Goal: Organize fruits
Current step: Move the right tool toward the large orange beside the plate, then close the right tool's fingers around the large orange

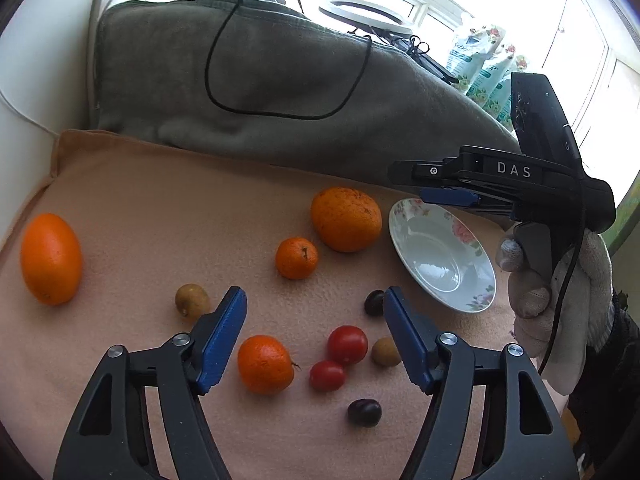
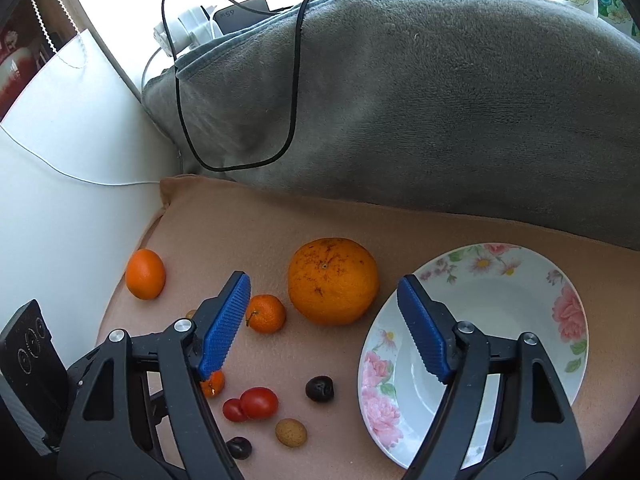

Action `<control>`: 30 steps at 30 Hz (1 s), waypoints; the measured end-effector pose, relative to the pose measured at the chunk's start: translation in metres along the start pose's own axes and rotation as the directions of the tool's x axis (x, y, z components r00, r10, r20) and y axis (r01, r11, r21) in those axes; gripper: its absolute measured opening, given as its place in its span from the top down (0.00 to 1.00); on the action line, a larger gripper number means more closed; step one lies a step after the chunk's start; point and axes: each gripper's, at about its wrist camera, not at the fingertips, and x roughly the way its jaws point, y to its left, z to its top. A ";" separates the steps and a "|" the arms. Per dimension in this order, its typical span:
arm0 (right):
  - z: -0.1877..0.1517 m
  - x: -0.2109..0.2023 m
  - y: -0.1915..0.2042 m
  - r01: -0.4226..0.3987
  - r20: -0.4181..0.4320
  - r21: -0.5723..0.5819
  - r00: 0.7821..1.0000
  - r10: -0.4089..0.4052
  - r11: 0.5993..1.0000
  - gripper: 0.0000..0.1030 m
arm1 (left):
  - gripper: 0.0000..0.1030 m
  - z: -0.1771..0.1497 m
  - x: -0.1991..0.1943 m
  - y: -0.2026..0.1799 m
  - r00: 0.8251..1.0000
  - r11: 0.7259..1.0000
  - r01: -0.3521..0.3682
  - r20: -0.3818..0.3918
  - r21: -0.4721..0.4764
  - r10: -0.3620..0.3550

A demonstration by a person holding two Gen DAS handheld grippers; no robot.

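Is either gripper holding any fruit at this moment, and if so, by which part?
Nothing is held. The left gripper and right gripper both stand open, pads touching no fruit.

surface: peach cloth [image 1: 140,200] spread across near ground | far: grey blanket [image 2: 440,100] heaped, black cable [image 1: 280,112] looped over it | left: white wall [image 2: 60,200] | far right: bright windows [image 1: 500,0], strong daylight

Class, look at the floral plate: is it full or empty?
Empty. The floral plate shows only bare white inside in both views; every fruit, including the big orange, lies on the peach cloth beside it.
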 end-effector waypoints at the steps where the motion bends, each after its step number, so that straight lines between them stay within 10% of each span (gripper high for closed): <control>1: 0.002 0.004 -0.001 -0.007 -0.007 0.004 1.000 0.007 1.000 0.26 | 0.33 0.004 0.007 -0.002 1.000 1.000 0.010 -0.007 -0.002 -0.010; 30: 0.023 0.083 -0.008 -0.062 -0.141 0.020 0.988 0.064 0.998 0.36 | 0.54 0.050 0.094 -0.020 0.992 0.998 0.064 -0.113 0.013 -0.062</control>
